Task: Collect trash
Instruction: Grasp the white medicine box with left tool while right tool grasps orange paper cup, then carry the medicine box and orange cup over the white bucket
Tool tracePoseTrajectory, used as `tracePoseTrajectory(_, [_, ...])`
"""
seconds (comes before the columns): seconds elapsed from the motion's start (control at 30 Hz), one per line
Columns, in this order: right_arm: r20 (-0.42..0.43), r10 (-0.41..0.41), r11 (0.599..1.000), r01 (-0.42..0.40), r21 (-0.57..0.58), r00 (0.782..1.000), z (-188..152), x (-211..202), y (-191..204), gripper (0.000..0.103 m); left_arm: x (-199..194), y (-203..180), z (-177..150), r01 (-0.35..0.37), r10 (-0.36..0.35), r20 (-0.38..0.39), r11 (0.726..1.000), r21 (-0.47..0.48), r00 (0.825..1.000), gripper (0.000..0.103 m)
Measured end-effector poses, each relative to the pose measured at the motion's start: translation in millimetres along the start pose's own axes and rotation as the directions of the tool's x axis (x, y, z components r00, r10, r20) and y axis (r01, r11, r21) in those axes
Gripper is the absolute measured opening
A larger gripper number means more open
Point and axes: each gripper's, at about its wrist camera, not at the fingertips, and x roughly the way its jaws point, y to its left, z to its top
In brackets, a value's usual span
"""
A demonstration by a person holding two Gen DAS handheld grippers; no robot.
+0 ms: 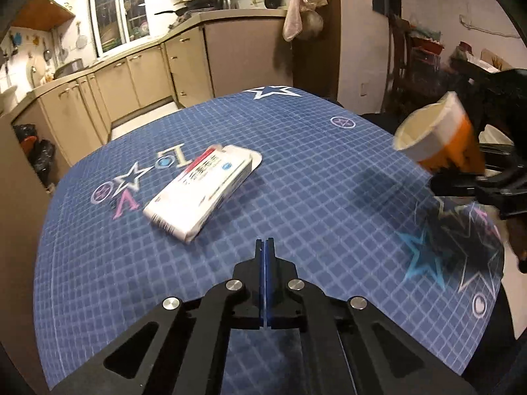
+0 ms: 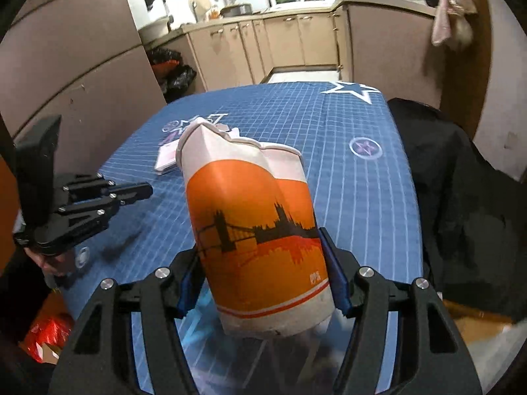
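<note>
An orange and white paper cup [image 2: 253, 240] with a skyline print is gripped by my right gripper [image 2: 263, 283], which is shut on its lower part and holds it above the table; its rim is dented. In the left wrist view the cup [image 1: 438, 138] hangs at the right edge in the right gripper [image 1: 461, 177]. A white medicine box [image 1: 201, 191] lies on the blue checked tablecloth [image 1: 313, 181], ahead and left of my left gripper [image 1: 265, 243], which is shut and empty. The box [image 2: 168, 158] shows partly behind the cup in the right wrist view. My left gripper [image 2: 145, 191] is at the left there.
Kitchen cabinets [image 1: 138, 79] stand beyond the table. Black bin bags [image 2: 174, 72] sit on the floor by the cabinets. A red bag [image 2: 46, 332] lies below the table's left edge. A dark chair [image 2: 461, 197] stands at the right.
</note>
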Motion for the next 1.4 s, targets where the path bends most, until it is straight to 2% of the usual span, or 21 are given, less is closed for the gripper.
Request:
tracePoseTrajectory(0.07, [0.009,0.018,0.999,-0.019,0.029,1.0,-11,-13,2,0.06,-8,-1,0,-0.033,0.03,0.047,0.998,0.051,0.998,0.002])
tracePoseTrajectory(0.1, [0.012,0.023,0.999,-0.023,0.034,1.0,-13,-16,4,0.06,-10,3,6,-0.048,0.041,0.075,0.995,0.087,0.996,0.012])
tracePoseTrajectory(0.13, [0.021,0.029,0.999,-0.03,0.04,0.999,-17,-22,6,0.06,-9,9,13,-0.031,0.022,0.075,0.992,0.123,0.997,0.054])
tracePoseTrajectory(0.17, [0.033,0.033,0.998,-0.034,0.045,0.999,-20,-28,7,0.06,-6,15,21,-0.037,0.025,0.079,0.989,0.143,0.997,0.079])
tracePoseTrajectory(0.2, [0.044,0.039,0.998,-0.041,0.05,0.998,-23,-31,9,0.06,-4,21,30,-0.048,0.033,0.102,0.987,0.154,0.994,0.098])
tracePoseTrajectory(0.23, [0.051,0.046,0.997,-0.049,0.056,0.998,-24,-34,9,0.06,2,30,40,-0.014,-0.007,0.118,0.983,0.182,0.993,0.098])
tracePoseTrajectory(0.3, [0.063,0.045,0.997,-0.049,0.062,0.997,-25,-39,5,0.06,18,39,55,0.014,-0.032,0.078,0.976,0.218,0.996,0.098])
tracePoseTrajectory(0.43, [0.077,0.054,0.995,-0.061,0.082,0.996,-22,-39,-4,0.06,51,66,76,0.118,-0.122,0.008,0.972,0.205,0.992,0.098])
tracePoseTrajectory(0.6, [0.077,0.068,0.992,-0.076,0.099,0.995,-22,-36,-10,0.06,86,78,76,0.217,-0.199,-0.097,0.949,0.228,0.975,0.098])
tracePoseTrajectory(0.7, [0.07,0.066,0.992,-0.073,0.108,0.995,-18,-28,-12,0.06,103,80,71,0.225,-0.198,-0.135,0.946,0.234,0.971,0.098])
tracePoseTrajectory(0.73, [0.069,0.062,0.992,-0.069,0.107,0.996,-19,-28,-11,0.06,109,79,68,0.245,-0.208,-0.17,0.94,0.238,0.963,0.092])
tracePoseTrajectory(0.77, [0.069,0.057,0.992,-0.064,0.108,0.996,-18,-27,-11,0.06,109,77,65,0.256,-0.219,-0.17,0.937,0.239,0.961,0.088])
tracePoseTrajectory(0.8, [0.073,0.05,0.992,-0.058,0.11,0.996,-18,-26,-10,0.06,106,78,64,0.265,-0.234,-0.154,0.936,0.231,0.96,0.067])
tracePoseTrajectory(0.83, [0.075,0.048,0.992,-0.056,0.111,0.996,-17,-26,-9,0.06,101,76,62,0.258,-0.231,-0.139,0.941,0.221,0.963,0.068])
tracePoseTrajectory(0.93, [0.088,0.032,0.993,-0.042,0.112,0.996,-17,-29,-8,0.06,89,61,51,0.178,-0.16,-0.093,0.954,0.241,0.983,0.067])
tracePoseTrajectory(1.07, [0.116,0.005,0.993,-0.019,0.116,0.993,-20,-40,-8,0.06,52,36,48,0.062,-0.064,0.007,0.985,0.161,0.998,0.067])
tracePoseTrajectory(1.17, [0.148,-0.021,0.992,0.003,0.123,0.989,-22,-56,-10,0.06,20,2,54,0.027,-0.033,0.057,0.994,0.108,0.998,0.067])
tracePoseTrajectory(1.23, [0.174,-0.057,0.991,0.035,0.126,0.983,-25,-71,-12,0.06,-1,-35,55,-0.03,0.019,0.09,0.993,0.114,0.996,0.067])
tracePoseTrajectory(1.4, [0.211,-0.142,0.983,0.113,0.145,0.967,-40,-107,-20,0.059,-34,-108,61,-0.072,0.058,0.15,0.993,0.089,0.987,0.067])
